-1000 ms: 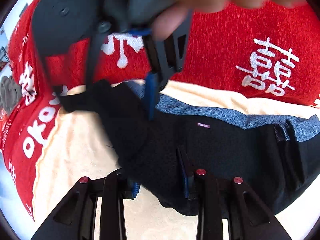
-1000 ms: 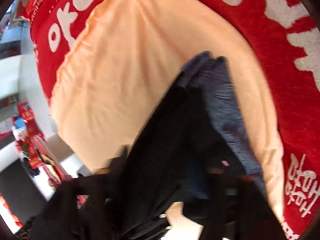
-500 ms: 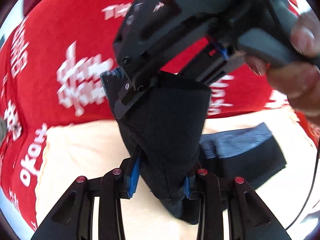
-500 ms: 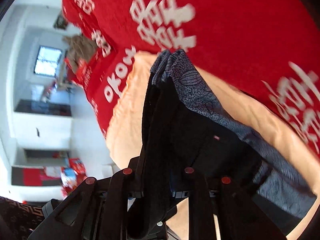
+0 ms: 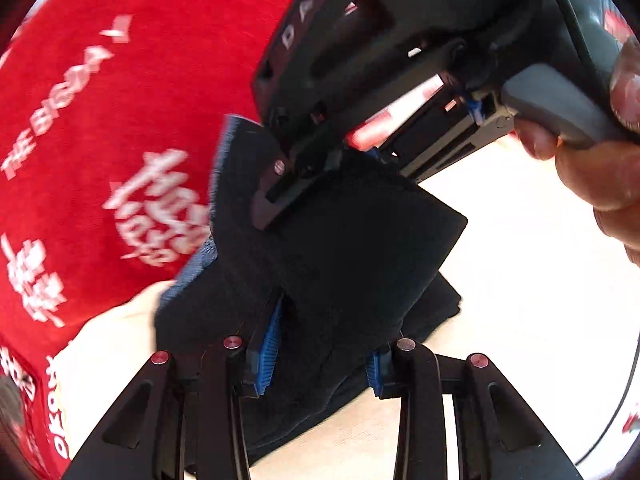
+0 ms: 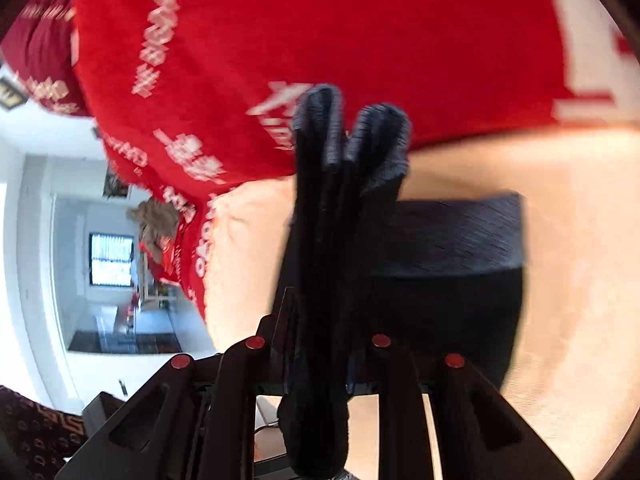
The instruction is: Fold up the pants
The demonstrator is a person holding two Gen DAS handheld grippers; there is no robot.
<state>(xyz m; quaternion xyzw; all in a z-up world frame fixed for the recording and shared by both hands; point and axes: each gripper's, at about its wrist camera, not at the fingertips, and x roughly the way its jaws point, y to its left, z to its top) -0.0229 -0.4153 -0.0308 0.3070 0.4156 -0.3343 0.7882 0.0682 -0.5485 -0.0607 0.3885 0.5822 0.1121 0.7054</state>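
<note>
Black knit pants (image 5: 344, 248) hung bunched between both my tongs: my left gripper (image 5: 320, 360) and right gripper (image 6: 320, 360) each pinched a thick fold, jaws narrow, above the cream sheet (image 5: 520, 260) and fuzzy red blanket (image 5: 120, 100).

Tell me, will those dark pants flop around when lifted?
Probably floppy: the pants bunch into soft folds in the right hand-held gripper and drape below it. Likely light and not slippery, since the left hand-held gripper holds them too.
</note>
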